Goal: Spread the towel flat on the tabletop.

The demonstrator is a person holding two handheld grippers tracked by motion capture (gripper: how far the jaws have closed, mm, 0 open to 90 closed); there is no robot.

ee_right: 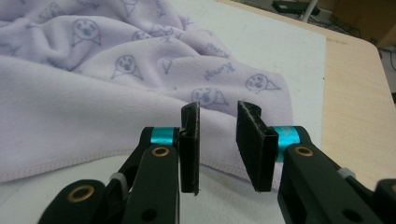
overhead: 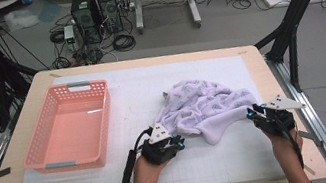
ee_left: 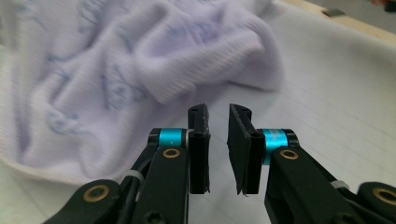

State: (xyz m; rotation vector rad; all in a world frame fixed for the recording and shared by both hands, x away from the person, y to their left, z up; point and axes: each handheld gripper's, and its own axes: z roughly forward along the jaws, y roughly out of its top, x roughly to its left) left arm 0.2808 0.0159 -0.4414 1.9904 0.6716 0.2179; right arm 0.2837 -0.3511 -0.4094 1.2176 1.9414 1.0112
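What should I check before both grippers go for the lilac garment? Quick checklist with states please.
1. Left gripper has nothing between its pads: ok, a narrow gap, jaws short of the garment.
2. Right gripper has nothing between its pads: ok, gap open, hem just beyond the tips.
3. Garment lies crumpled, not flat: not ok for folding.
4. A graspable edge faces each gripper: ok, a ribbed cuff at the left, a stitched hem at the right.
5. Pink basket holds nothing: ok.
6. Garment fully on the white mat: ok.
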